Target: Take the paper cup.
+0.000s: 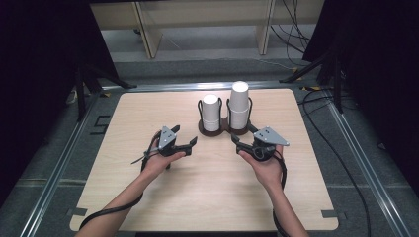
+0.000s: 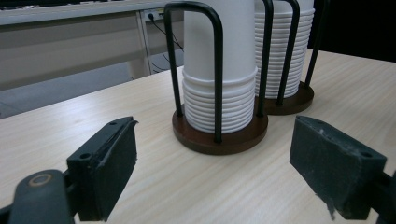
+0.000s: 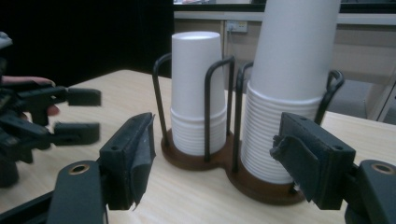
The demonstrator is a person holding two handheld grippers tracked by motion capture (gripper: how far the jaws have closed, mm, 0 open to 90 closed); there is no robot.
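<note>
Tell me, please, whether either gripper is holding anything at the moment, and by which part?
Nothing is held: the left gripper and right gripper are both open before the cup stacks.

Two stacks of white paper cups, a shorter stack [image 1: 211,112] and a taller stack [image 1: 239,104], stand in one dark double holder [image 1: 223,129] on one wooden surface [image 1: 207,182]; two hand-held grippers, the left gripper [image 1: 190,143] and the right gripper [image 1: 238,141], each with two jaws.

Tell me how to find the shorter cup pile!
Look at the far middle of the wooden table, where a dark holder with wire loops keeps two white piles side by side. The shorter cup pile is the left one; the taller pile beside it rises higher.
</note>
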